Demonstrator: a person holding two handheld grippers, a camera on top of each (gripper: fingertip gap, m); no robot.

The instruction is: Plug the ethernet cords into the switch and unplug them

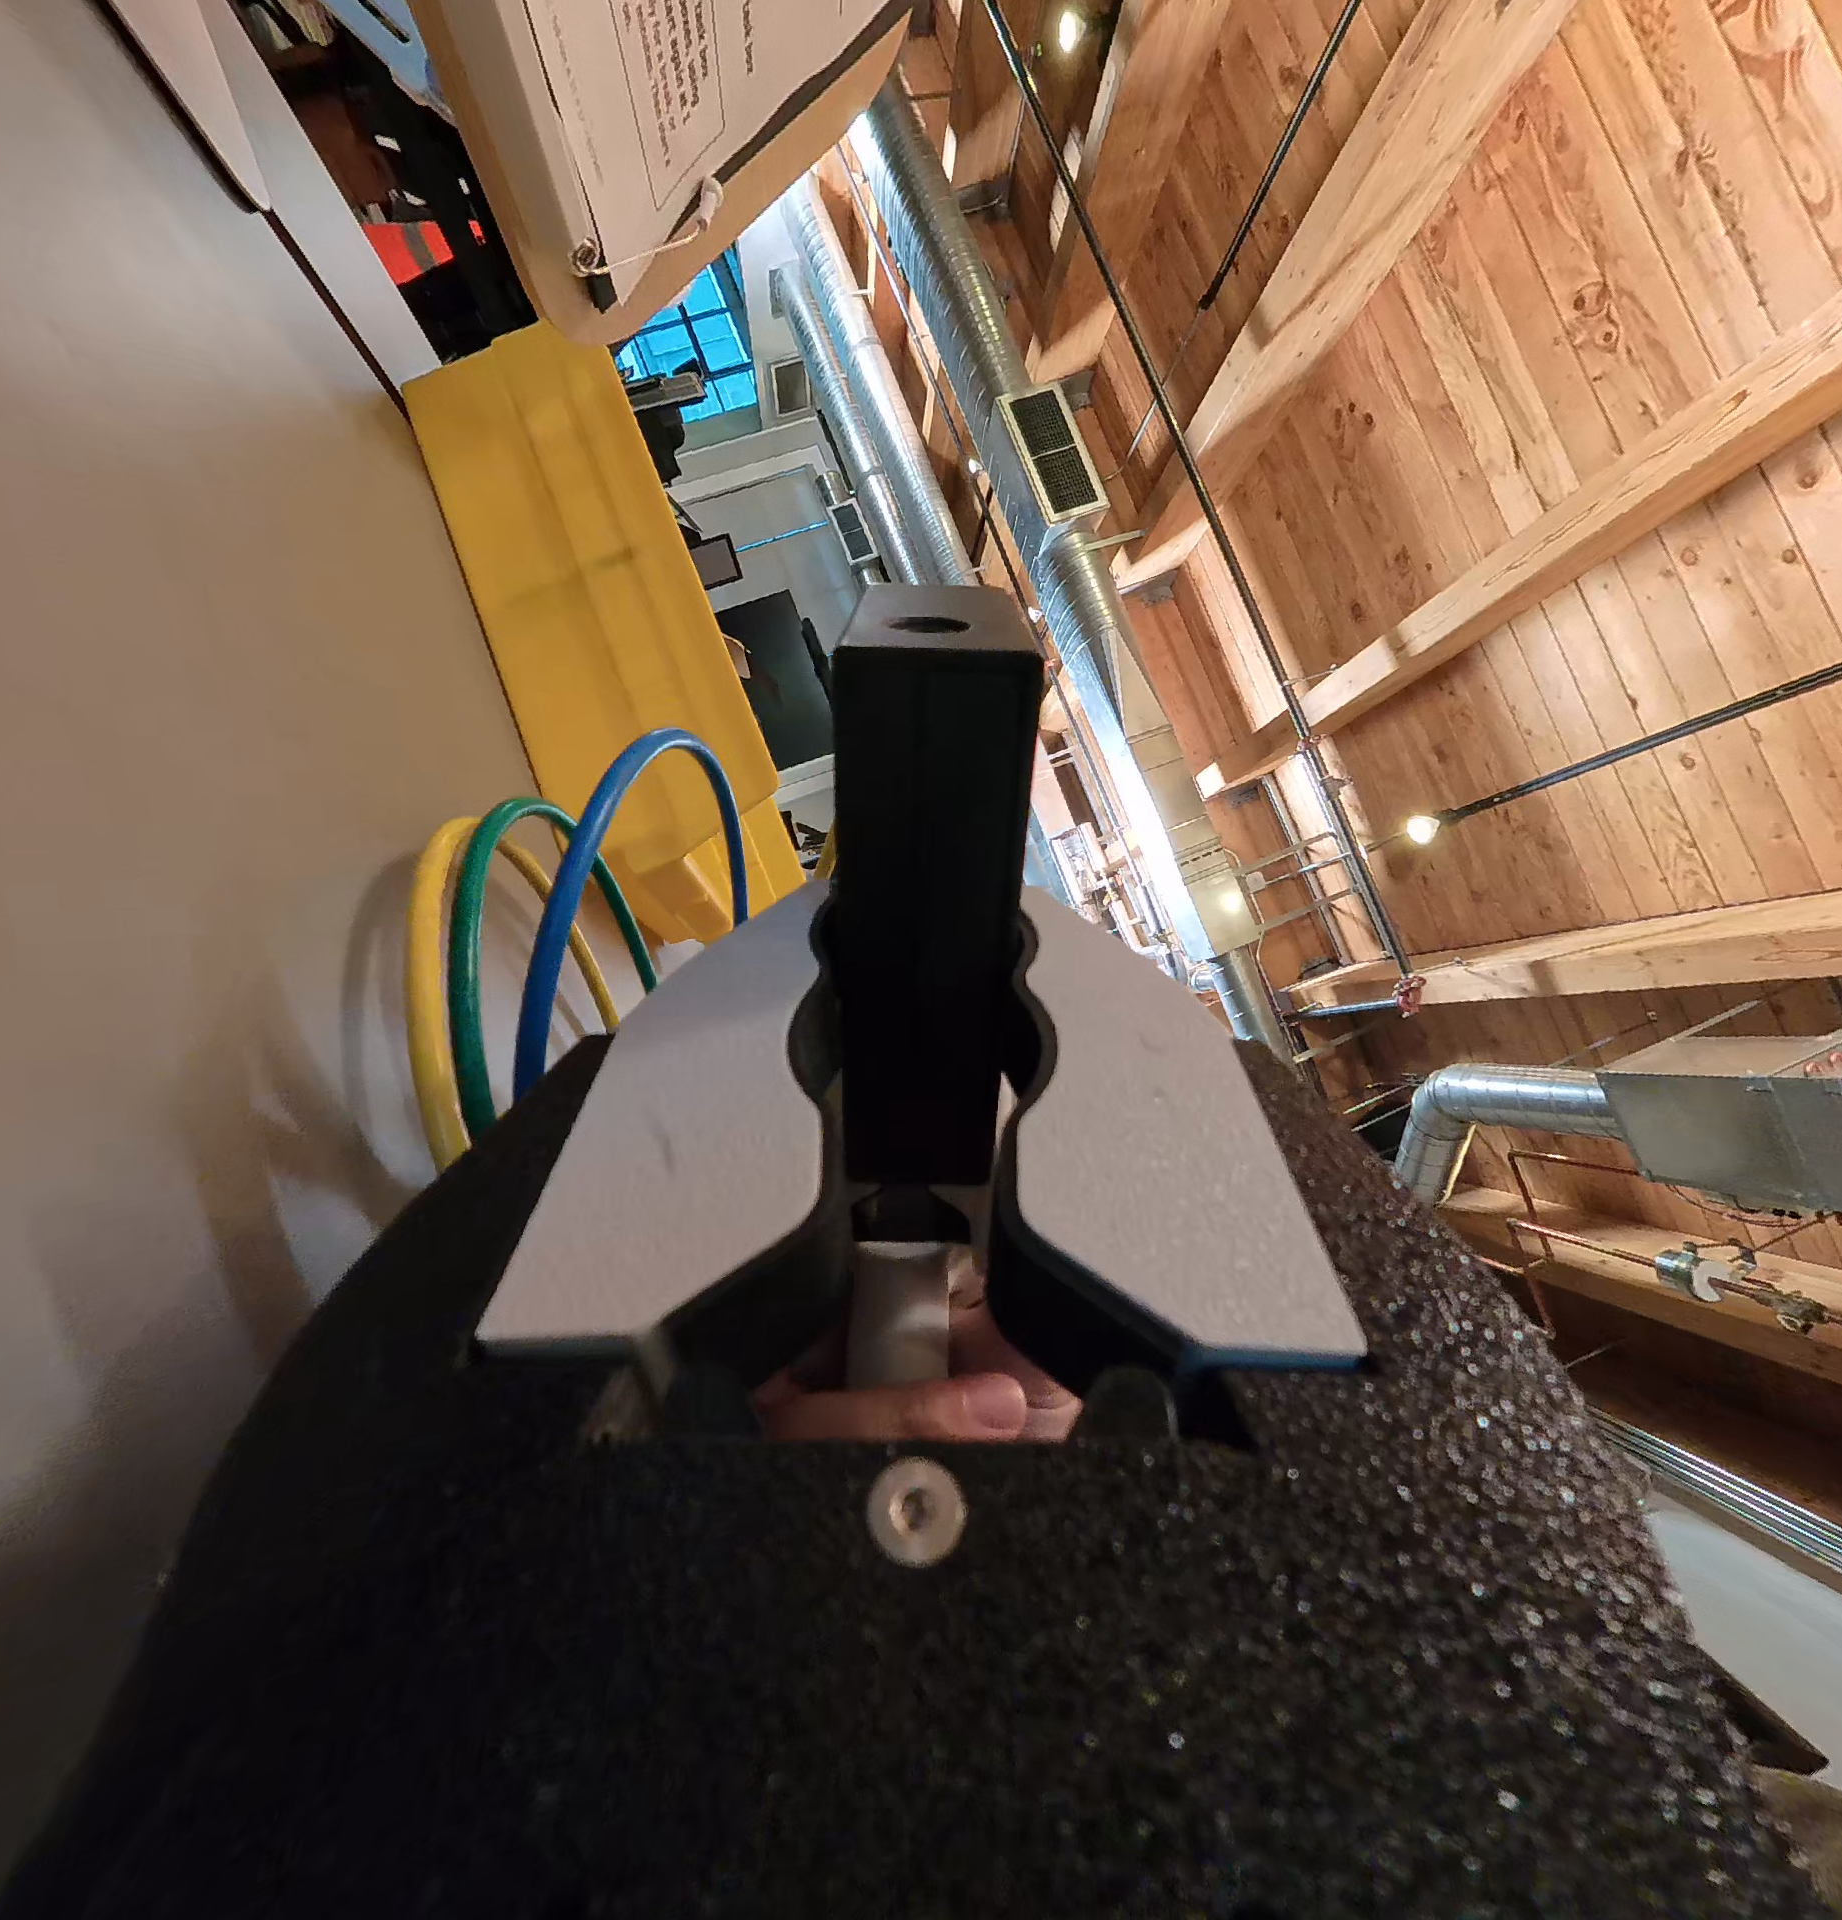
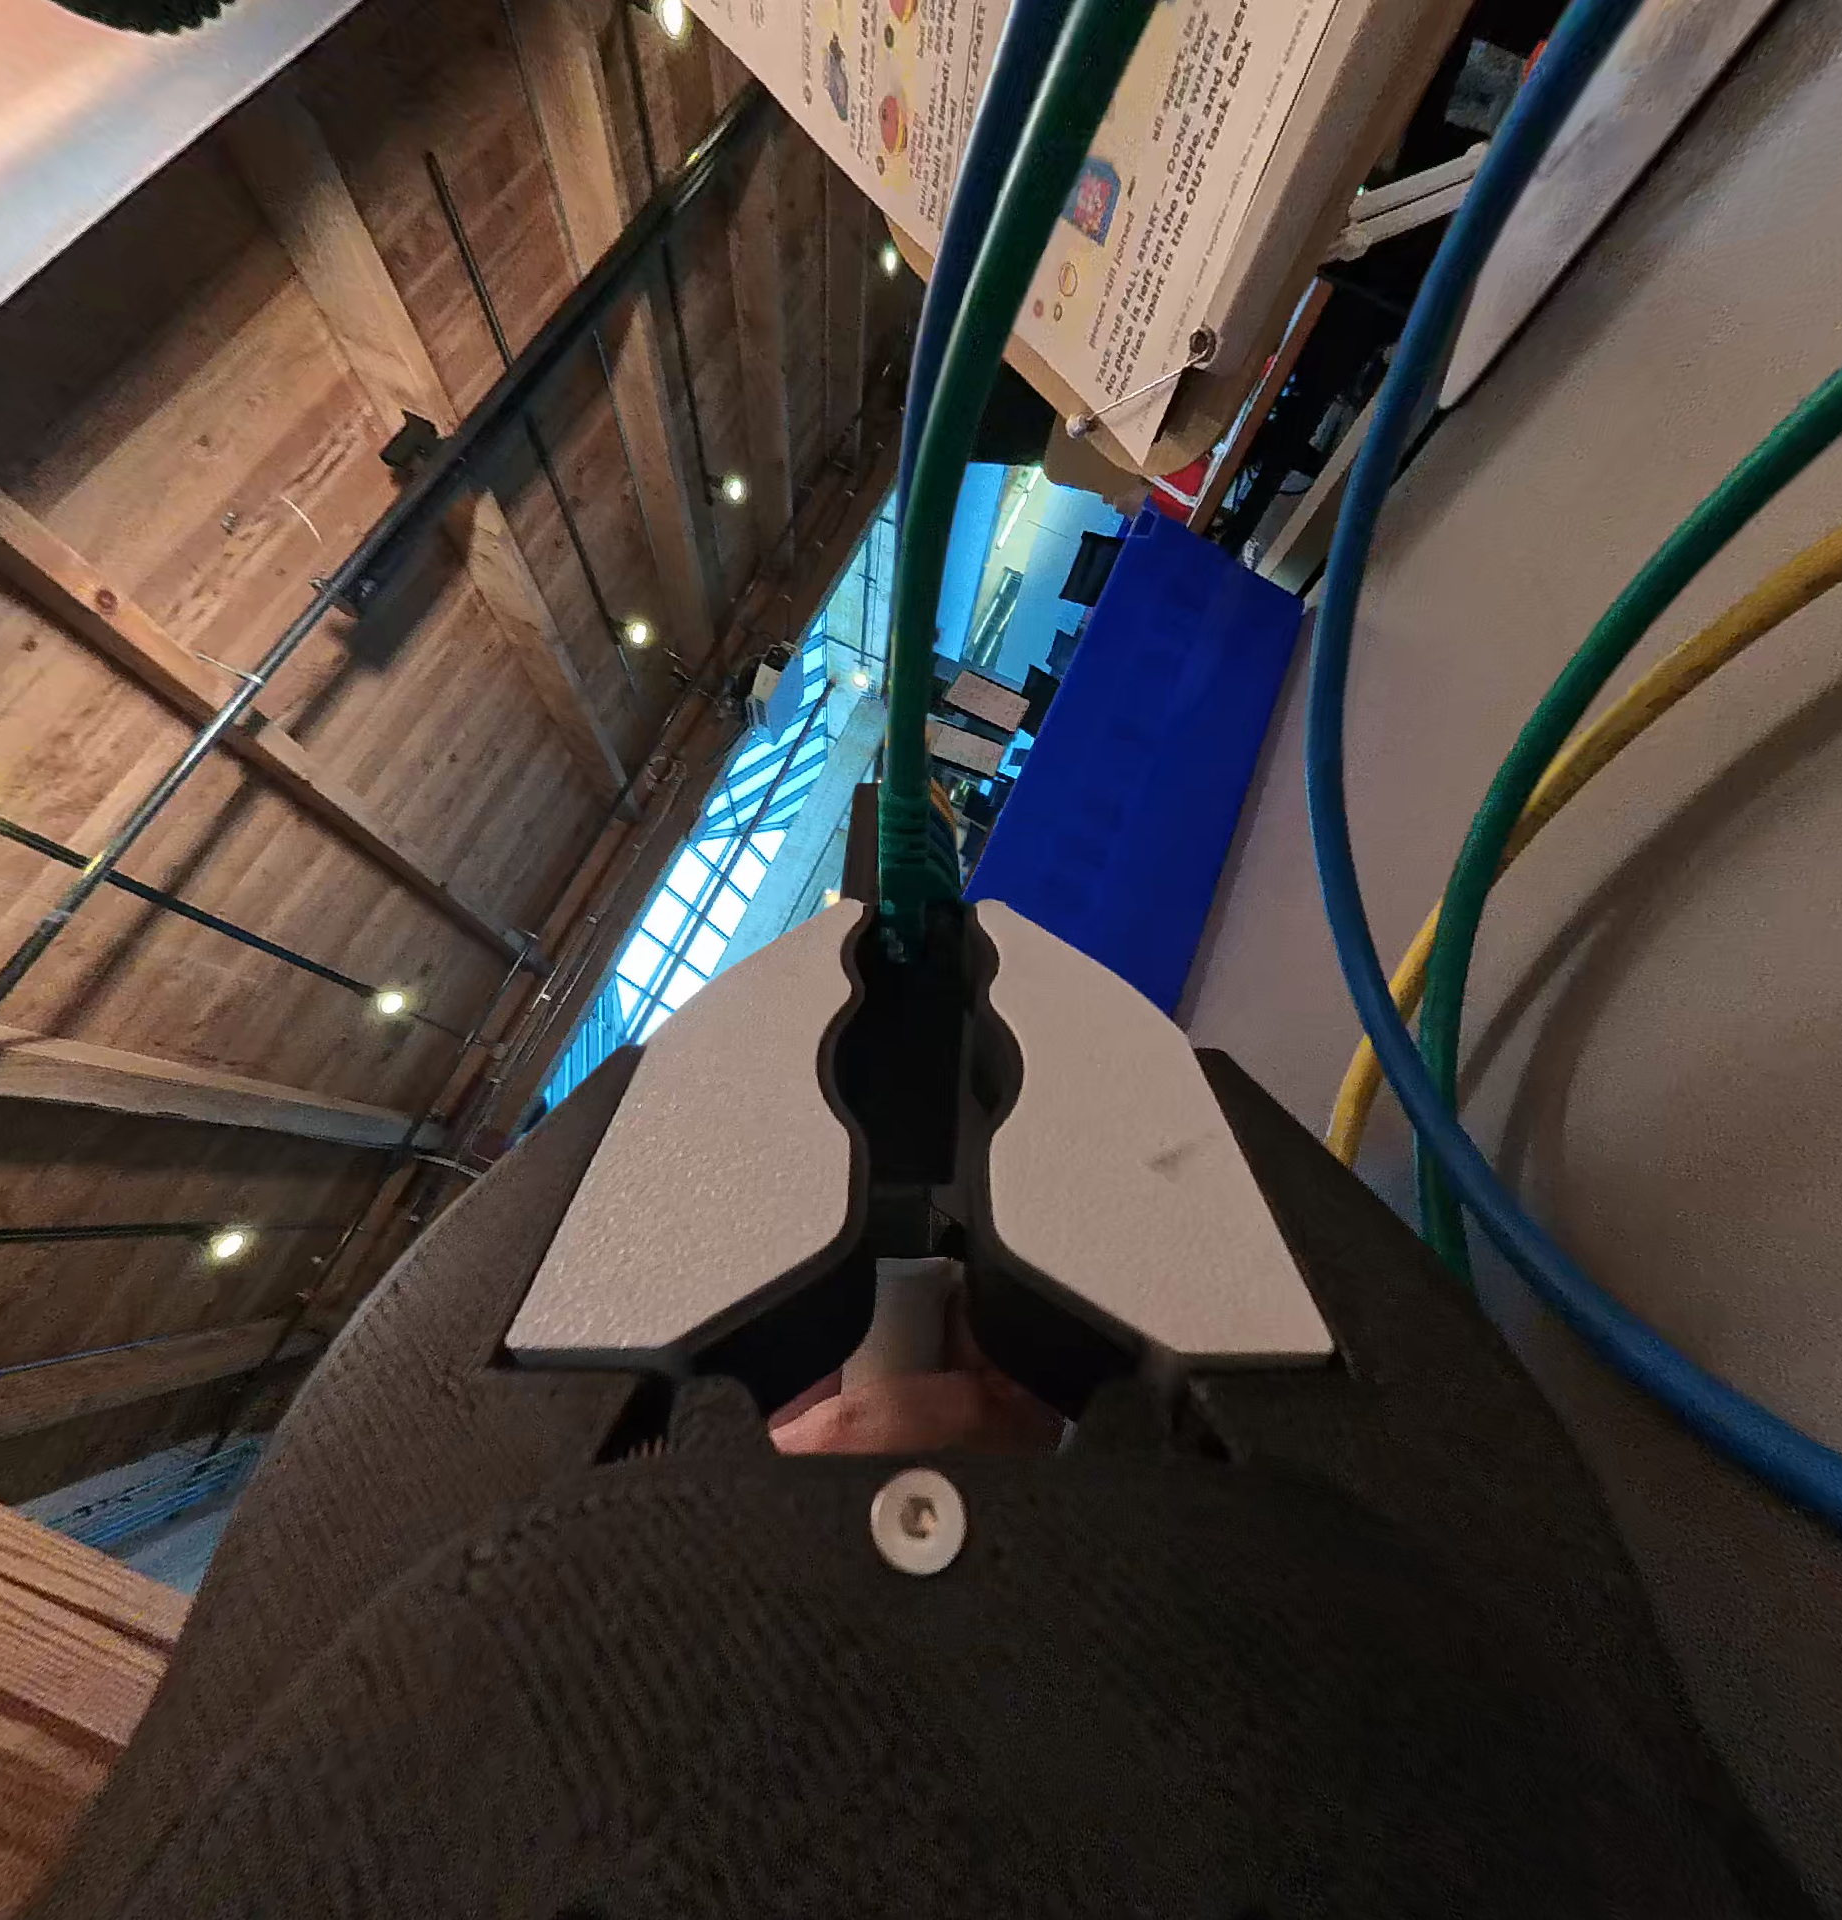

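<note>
In the left wrist view my left gripper (image 1: 927, 914) is shut on the black box-shaped switch (image 1: 932, 790), which sticks out forward between the fingers. Yellow (image 1: 423, 997), green (image 1: 467, 935) and blue (image 1: 626, 790) ethernet cords loop over the white table to its left. In the right wrist view my right gripper (image 2: 919, 925) is shut on the green cord's plug (image 2: 906, 842); its green cord (image 2: 932, 520) runs away from the fingertips. Blue (image 2: 1332, 831), green (image 2: 1519, 769) and yellow (image 2: 1623, 717) cord loops hang to the right. The ports are hidden.
Both views are tilted toward the wooden ceiling. A yellow bin (image 1: 574, 582) stands on the white table (image 1: 169, 623) beyond the cords. A blue bin (image 2: 1125, 779) stands past the right gripper. A board with printed sheets (image 2: 1156, 208) hangs over the table; it also shows in the left wrist view (image 1: 626, 125). The tips of both grippers are at nearly the same place.
</note>
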